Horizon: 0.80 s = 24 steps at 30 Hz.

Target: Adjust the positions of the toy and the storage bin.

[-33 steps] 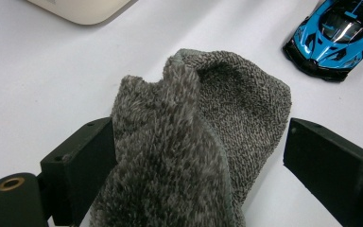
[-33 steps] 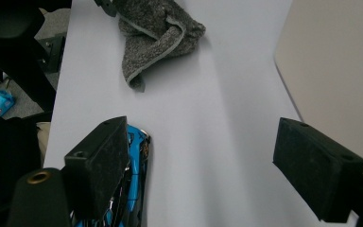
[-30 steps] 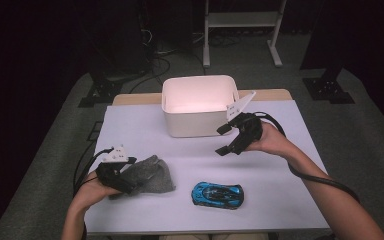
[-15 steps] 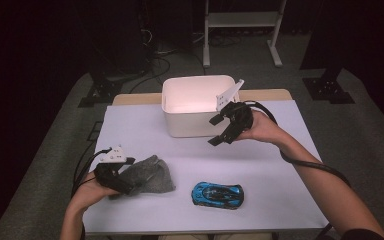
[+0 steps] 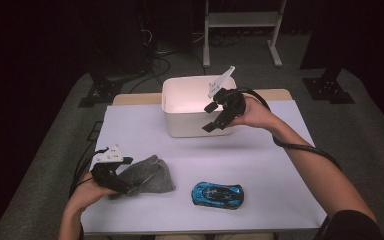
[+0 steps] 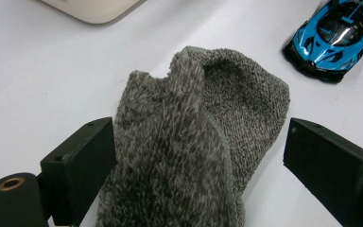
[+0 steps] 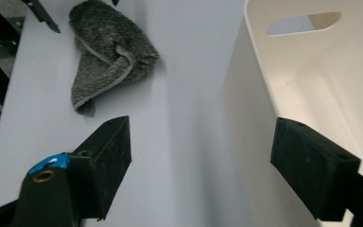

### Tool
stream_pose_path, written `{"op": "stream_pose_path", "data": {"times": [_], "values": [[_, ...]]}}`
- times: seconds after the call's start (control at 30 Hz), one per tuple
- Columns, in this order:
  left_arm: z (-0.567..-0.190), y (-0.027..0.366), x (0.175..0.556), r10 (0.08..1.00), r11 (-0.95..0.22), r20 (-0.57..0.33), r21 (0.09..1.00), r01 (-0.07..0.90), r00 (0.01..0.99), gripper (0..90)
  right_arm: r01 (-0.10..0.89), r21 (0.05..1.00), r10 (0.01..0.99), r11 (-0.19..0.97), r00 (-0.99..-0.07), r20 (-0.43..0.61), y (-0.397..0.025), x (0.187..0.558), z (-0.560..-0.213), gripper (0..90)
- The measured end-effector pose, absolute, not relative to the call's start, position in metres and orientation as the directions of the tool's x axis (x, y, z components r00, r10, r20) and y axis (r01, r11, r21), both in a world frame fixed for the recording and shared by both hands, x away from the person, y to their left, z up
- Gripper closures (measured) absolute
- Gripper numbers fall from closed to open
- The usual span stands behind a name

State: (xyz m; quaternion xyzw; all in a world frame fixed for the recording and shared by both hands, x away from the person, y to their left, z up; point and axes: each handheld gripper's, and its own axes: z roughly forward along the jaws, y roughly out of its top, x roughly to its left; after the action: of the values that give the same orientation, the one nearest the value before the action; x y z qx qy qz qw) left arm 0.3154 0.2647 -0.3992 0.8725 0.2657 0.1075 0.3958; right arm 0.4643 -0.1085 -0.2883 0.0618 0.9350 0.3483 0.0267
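A fuzzy grey cloth (image 6: 194,142), knitted on its inner face and shaggy on the outer, lies crumpled in the lower left of the high view on the white table (image 5: 260,155). In the left gripper view it runs up the middle of the frame, its long axis going from the bottom edge toward the upper right. The left gripper (image 6: 203,165) straddles it with jaws apart, the left jaw touching the pile and the right one standing clear. Just right of the cloth sits a glossy blue toy car (image 5: 217,194), its length lying across the frame. The right gripper (image 7: 201,175) hovers with jaws wide apart over the near wall of a smooth, cream plastic bin (image 5: 190,127) with rounded corners and a slot handle; what shows of its inside is bare.
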Motion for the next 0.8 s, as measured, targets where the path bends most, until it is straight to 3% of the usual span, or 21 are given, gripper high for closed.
{"op": "stream_pose_path", "data": {"times": [0.6, 0.8], "values": [[-0.399, 0.271, 0.306, 0.562, -0.528, -0.033, 0.755, 0.389, 0.826, 9.2, 0.111, 0.63, 0.155, 0.769, -0.988, -0.015, -0.09, 0.499, -0.298, 24.3], [-0.397, 0.273, 0.302, 0.562, -0.511, -0.041, 0.767, 0.387, 0.826, 9.2, 0.124, 0.626, 0.167, 0.769, -0.986, -0.009, -0.091, 0.506, -0.307, 32.6]]}}
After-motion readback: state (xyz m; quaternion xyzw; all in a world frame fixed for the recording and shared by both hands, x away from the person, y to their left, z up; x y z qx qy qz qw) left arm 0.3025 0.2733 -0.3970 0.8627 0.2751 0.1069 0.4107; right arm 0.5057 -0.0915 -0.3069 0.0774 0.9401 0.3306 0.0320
